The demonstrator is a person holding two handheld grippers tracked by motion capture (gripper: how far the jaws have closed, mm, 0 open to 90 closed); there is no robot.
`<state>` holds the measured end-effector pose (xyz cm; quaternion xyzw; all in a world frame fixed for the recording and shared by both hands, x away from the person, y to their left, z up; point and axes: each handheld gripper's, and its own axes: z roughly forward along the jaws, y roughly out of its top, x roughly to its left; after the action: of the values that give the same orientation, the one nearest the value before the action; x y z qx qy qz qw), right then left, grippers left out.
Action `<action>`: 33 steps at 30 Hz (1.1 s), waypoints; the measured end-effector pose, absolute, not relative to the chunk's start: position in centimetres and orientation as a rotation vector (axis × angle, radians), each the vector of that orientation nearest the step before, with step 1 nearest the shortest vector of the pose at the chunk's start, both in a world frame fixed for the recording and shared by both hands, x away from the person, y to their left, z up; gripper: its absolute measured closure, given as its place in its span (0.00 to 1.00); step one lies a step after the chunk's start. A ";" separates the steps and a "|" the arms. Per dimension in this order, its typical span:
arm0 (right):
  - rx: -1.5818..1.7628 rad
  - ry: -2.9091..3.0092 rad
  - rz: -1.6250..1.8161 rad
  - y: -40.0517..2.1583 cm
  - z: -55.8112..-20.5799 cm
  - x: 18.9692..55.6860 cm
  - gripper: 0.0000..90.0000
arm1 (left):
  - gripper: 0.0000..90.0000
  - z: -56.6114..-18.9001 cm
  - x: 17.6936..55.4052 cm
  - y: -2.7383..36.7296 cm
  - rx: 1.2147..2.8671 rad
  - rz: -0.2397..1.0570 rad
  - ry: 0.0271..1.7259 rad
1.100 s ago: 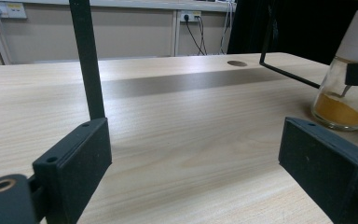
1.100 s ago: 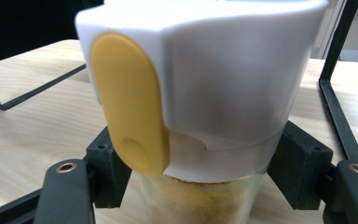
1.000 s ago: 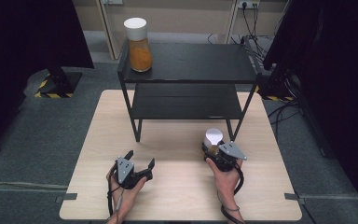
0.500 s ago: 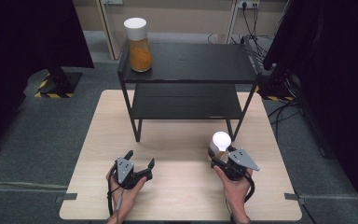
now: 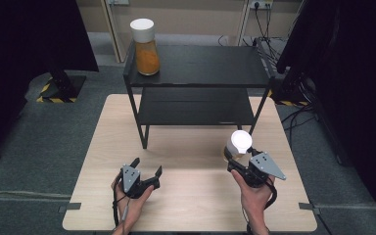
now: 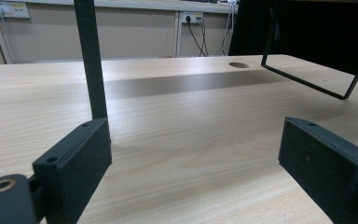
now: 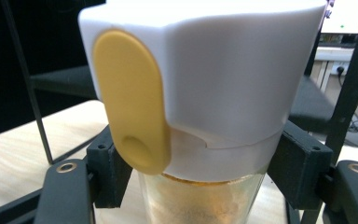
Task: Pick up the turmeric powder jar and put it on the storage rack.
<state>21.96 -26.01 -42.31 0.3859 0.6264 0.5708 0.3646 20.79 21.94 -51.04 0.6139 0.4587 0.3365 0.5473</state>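
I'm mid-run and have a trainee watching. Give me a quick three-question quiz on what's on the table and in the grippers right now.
1. True or false: the right gripper is shut on a jar with a white lid.
2. How does the left gripper stand? A) clamped on a rack leg B) open with nothing between its jaws C) shut on a lid
3. Fill in: the second jar, full of orange stuff, stands on the ___ shelf of the black rack.

Key: 1 true, the jaws press on it just below the lid. 2 B, it rests low over the wooden table. 3 top, at its left end in the high view.
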 end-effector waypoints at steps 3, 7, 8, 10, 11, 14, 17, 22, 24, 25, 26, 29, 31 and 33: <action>0.986 1.593 1.474 -26.1 -41.8 21.8 0.34 | 0.10 -51.1 20.8 21.9 1.453 0.797 1.088; 0.974 1.571 1.482 -26.2 -41.0 21.6 0.34 | 0.10 -51.0 20.8 21.9 1.455 0.800 1.087; 0.972 1.566 1.484 -26.3 -40.9 21.6 0.34 | 0.10 -51.0 20.8 21.9 1.455 0.800 1.087; 0.965 1.552 1.486 -26.4 -40.4 21.5 0.34 | 0.10 -51.0 20.8 21.9 1.454 0.799 1.089; 0.963 1.545 1.487 -26.4 -40.2 21.5 0.34 | 0.10 -51.0 20.8 21.9 1.454 0.799 1.089; 0.953 1.520 1.493 -26.6 -39.5 21.4 0.34 | 0.10 -51.0 20.8 21.9 1.453 0.798 1.091; 0.945 1.502 1.496 -26.6 -39.0 21.2 0.34 | 0.10 -51.0 20.8 21.9 1.453 0.797 1.092; 0.941 1.483 1.495 -26.7 -38.4 21.1 0.34 | 0.10 -51.0 20.8 21.9 1.453 0.799 1.091; 0.940 1.475 1.496 -26.7 -38.1 21.1 0.34 | 0.10 -51.0 20.8 21.9 1.453 0.799 1.092; 0.939 1.473 1.497 -26.8 -38.0 21.1 0.34 | 0.10 -51.0 20.8 21.9 1.452 0.799 1.092; 0.938 1.470 1.497 -26.8 -37.8 21.1 0.34 | 0.10 -51.0 20.8 21.9 1.452 0.799 1.092; 0.933 1.456 1.499 -26.8 -37.4 21.2 0.34 | 0.10 -51.0 20.8 21.9 1.452 0.798 1.094; 0.928 1.447 1.502 -26.8 -37.0 21.2 0.34 | 0.10 -51.0 20.8 21.9 1.451 0.798 1.094; 0.920 1.437 1.502 -26.8 -36.5 21.3 0.34 | 0.10 -51.0 20.8 21.9 1.452 0.797 1.095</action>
<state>21.28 -26.83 -36.51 0.3671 0.5733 0.5996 0.4207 20.81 21.88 -51.01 0.6124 0.4620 0.3363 0.5463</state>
